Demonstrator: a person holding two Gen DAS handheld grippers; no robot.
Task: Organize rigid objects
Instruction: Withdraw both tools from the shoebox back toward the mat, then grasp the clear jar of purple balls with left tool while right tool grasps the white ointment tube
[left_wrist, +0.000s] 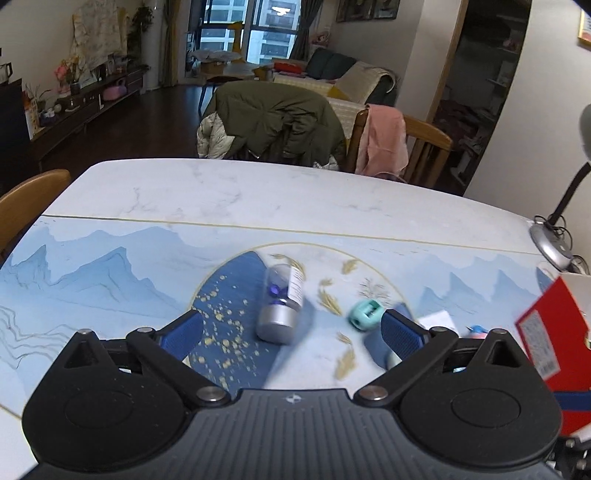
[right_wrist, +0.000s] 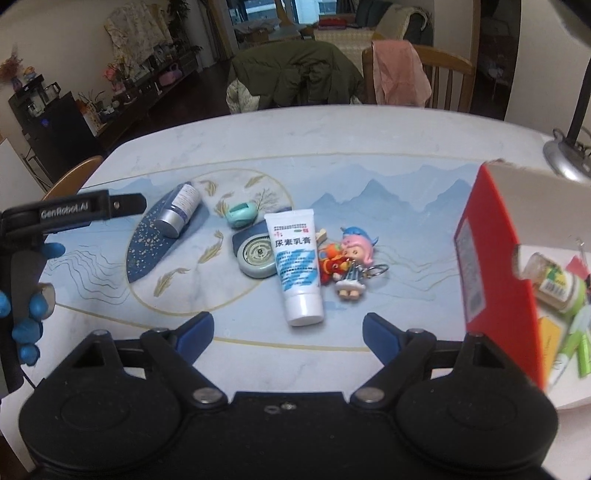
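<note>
Bottle (left_wrist: 281, 302) btwn open left fingers (left_wrist: 183, 332).

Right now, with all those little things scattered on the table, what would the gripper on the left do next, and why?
Probably ease the left hand-held gripper down over the silver-capped bottle. It lies on its side right between the wide-open fingers, nothing is gripped yet, and the red box to the right already holds other items.

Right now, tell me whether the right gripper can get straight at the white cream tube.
Probably yes. The right gripper is open, and the white cream tube lies flat just ahead, cap end nearest, with bare table between. The doll keychain crowds its right side and the round grey case touches its left.
</note>
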